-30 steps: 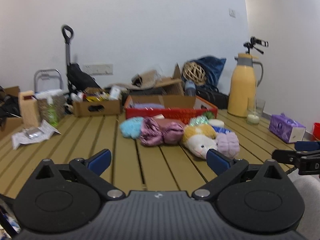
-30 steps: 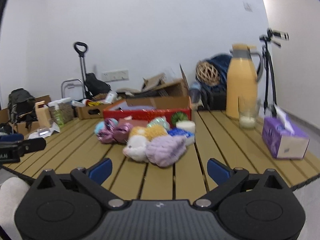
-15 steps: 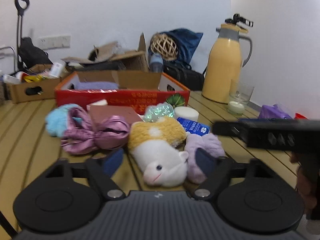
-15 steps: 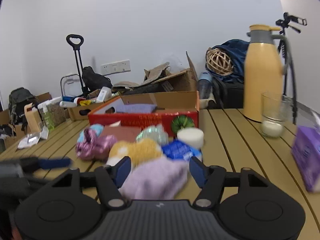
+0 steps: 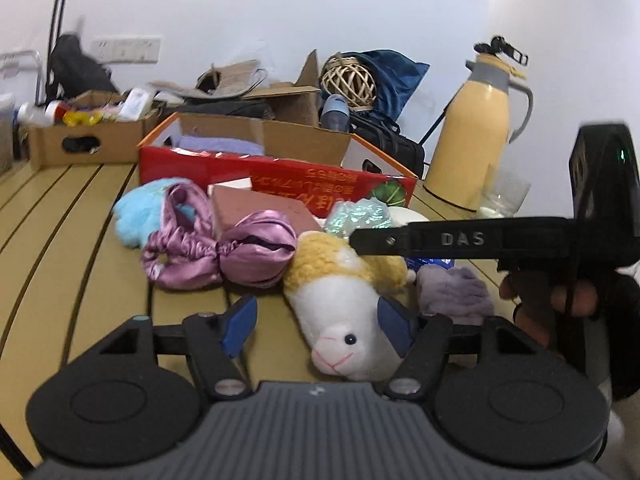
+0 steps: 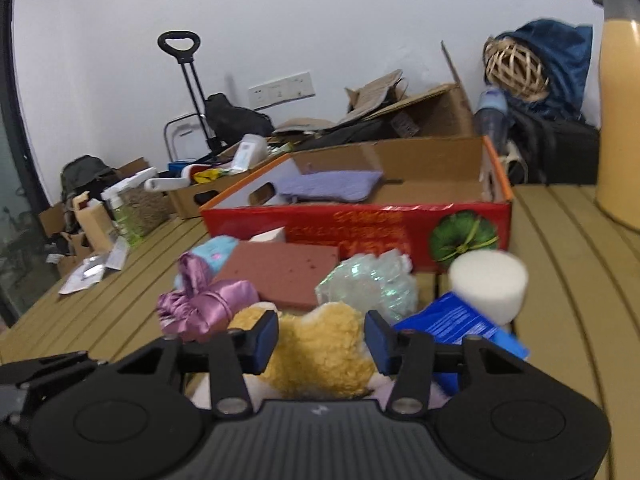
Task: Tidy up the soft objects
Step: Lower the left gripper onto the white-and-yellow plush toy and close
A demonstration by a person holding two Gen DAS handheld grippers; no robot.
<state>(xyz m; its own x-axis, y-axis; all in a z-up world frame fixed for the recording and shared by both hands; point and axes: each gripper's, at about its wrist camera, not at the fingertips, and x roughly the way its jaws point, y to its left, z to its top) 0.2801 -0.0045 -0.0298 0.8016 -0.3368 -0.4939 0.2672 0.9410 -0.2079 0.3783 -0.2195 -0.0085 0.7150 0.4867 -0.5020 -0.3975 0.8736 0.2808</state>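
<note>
Jaws spread on both grippers: right gripper (image 6: 321, 336) straddles yellow-and-white plush toy (image 6: 320, 350), left gripper (image 5: 316, 330) flanks its head, seemingly poised for pickup.

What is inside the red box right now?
The red box holds a lavender knitted cloth near its left end. The floor below it is hidden by the front wall, so other items may lie unseen.

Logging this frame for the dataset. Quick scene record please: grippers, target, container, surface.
left gripper: open, around the plush toy's white head
right gripper: open, over the plush's yellow back
container: red box, behind the pile, holds a purple cloth
pile: pink scrunchies, white sponge cylinder
surface: slatted table
</note>
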